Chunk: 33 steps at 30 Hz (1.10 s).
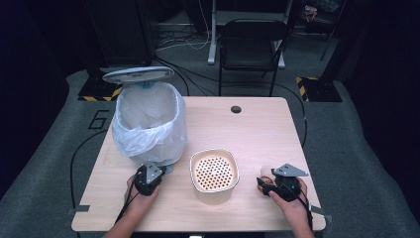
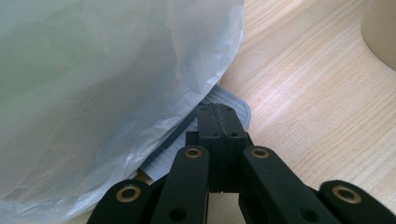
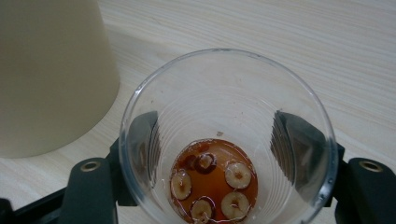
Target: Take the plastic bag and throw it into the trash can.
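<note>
The right tongs [image 3: 219,154] grip a clear plastic cup [image 3: 229,98], one black jaw pressed against each side of its ribbed wall. The left tongs [image 2: 217,123] are pressed together with nothing between them, their tips resting just over a grey ridged pedal [image 2: 229,100] that sticks out from under a bin liner.

There is one cup. It stands upright on the bench [image 3: 280,28], its long axis vertical and its open mouth facing up. It is transparent, wider at the rim than at the base. A shallow pool of amber-brown liquid [image 3: 212,179] lies at the bottom, and five pale round slices with dark centres [image 3: 238,175] float in it. From the high view the cup sits near the front right of the bench [image 1: 257,124], in front of the right hand [image 1: 292,201], with the right tongs [image 1: 265,182] around it.

Just to the cup's left stands one cream container [image 1: 214,176], squarish with rounded corners, topped by a strainer insert full of small round holes. Its smooth cream wall [image 3: 51,74] rises close beside the cup.

Farther left is one pedal bin [image 1: 148,124] lined with a translucent white bag [image 2: 102,70], its round lid [image 1: 137,74] tipped up and open. The left hand [image 1: 141,196] holds the left tongs [image 1: 153,173] at the foot of the bin.

Beyond the bench, one black folding chair [image 1: 252,49] stands on the grey floor.
</note>
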Tool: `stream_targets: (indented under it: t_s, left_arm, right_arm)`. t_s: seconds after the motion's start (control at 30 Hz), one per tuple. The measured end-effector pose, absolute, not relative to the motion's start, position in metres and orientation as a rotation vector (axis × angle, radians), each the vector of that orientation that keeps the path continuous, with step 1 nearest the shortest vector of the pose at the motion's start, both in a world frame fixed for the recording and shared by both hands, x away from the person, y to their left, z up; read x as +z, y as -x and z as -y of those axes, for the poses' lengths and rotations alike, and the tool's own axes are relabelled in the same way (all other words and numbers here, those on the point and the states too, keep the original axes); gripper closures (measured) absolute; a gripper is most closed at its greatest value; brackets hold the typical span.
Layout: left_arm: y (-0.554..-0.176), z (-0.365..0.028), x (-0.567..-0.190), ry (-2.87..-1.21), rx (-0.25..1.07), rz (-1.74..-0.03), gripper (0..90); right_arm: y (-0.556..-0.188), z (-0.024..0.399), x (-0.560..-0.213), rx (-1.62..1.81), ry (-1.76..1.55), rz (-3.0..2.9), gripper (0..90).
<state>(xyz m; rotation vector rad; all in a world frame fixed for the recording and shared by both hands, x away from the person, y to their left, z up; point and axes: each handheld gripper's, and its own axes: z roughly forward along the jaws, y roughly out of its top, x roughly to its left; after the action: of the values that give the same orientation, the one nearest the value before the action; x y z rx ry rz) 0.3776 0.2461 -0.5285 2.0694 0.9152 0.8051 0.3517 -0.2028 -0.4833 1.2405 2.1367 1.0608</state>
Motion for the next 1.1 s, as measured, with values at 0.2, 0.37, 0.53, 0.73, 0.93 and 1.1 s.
stream_targets:
  t_s: [0.2,0.37,0.53,0.73,0.93,1.1]
  left_arm:
    - [-0.378,-0.247,-0.528,-2.080,0.798,-0.911,90.0]
    - [-0.378,-0.246,-0.528,-2.070,0.801,-0.916,90.0]
    - [-0.378,-0.246,-0.528,-2.070,0.801,-0.915,90.0]
    - [-0.378,-0.246,-0.528,-2.070,0.802,-0.915,90.0]
    - [-0.378,-0.246,-0.528,-2.070,0.801,-0.915,90.0]
    - [-0.378,-0.246,-0.528,-2.070,0.803,-0.915,90.0]
  right_arm:
    - [-0.353,0.202,-0.482,1.055,-1.228,-2.151,33.0]
    - [-0.362,0.197,-0.474,1.062,-1.209,-2.181,33.5]
    - [-0.373,0.190,-0.466,1.048,-1.142,-2.206,33.7]
    - [-0.395,0.179,-0.453,1.084,-1.072,-2.247,34.1]
    - [-0.416,0.170,-0.436,1.118,-1.009,-2.271,35.8]
    - [-0.428,0.165,-0.426,1.129,-0.976,-2.285,36.2]
